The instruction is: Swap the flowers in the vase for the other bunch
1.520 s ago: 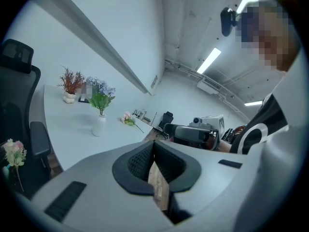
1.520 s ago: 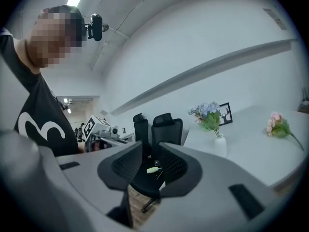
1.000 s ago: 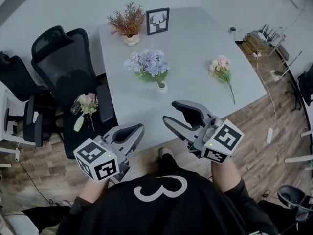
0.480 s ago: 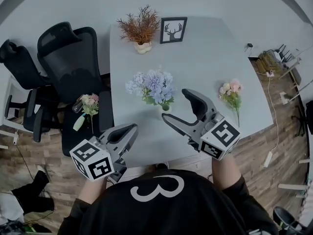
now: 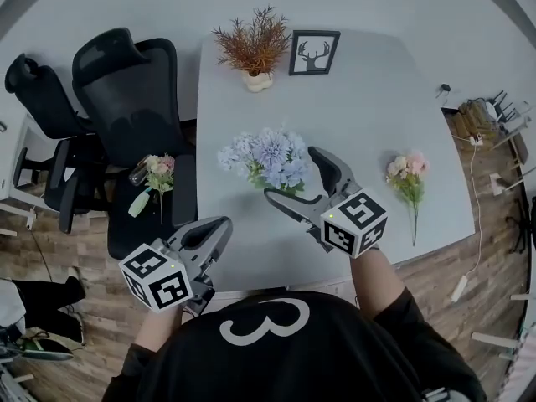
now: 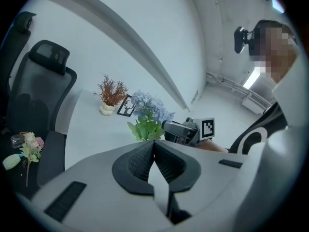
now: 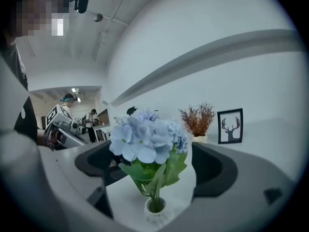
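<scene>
A bunch of blue flowers point(image 5: 266, 156) stands in a small white vase point(image 7: 155, 209) on the grey table point(image 5: 360, 99). My right gripper point(image 5: 291, 174) reaches level around it. Its jaws are opening, with the stems and vase between them and the pads touching neither. In the right gripper view the blue flowers point(image 7: 145, 139) fill the gap of the right gripper point(image 7: 154, 167). A pink bunch point(image 5: 405, 174) lies flat on the table to the right. My left gripper point(image 5: 218, 226) hangs shut and empty off the table's near left edge; its pads point(image 6: 145, 159) meet.
At the table's far end stand a dried reddish plant point(image 5: 254, 47) in a white pot and a framed deer picture point(image 5: 313, 53). Black office chairs point(image 5: 126, 82) crowd the left side. A small pink posy point(image 5: 156, 172) and a bottle lie on one seat.
My right gripper has moved forward to the vase while its jaws spread wide, and now straddles the blue bunch. The left gripper has shifted slightly and stays shut.
</scene>
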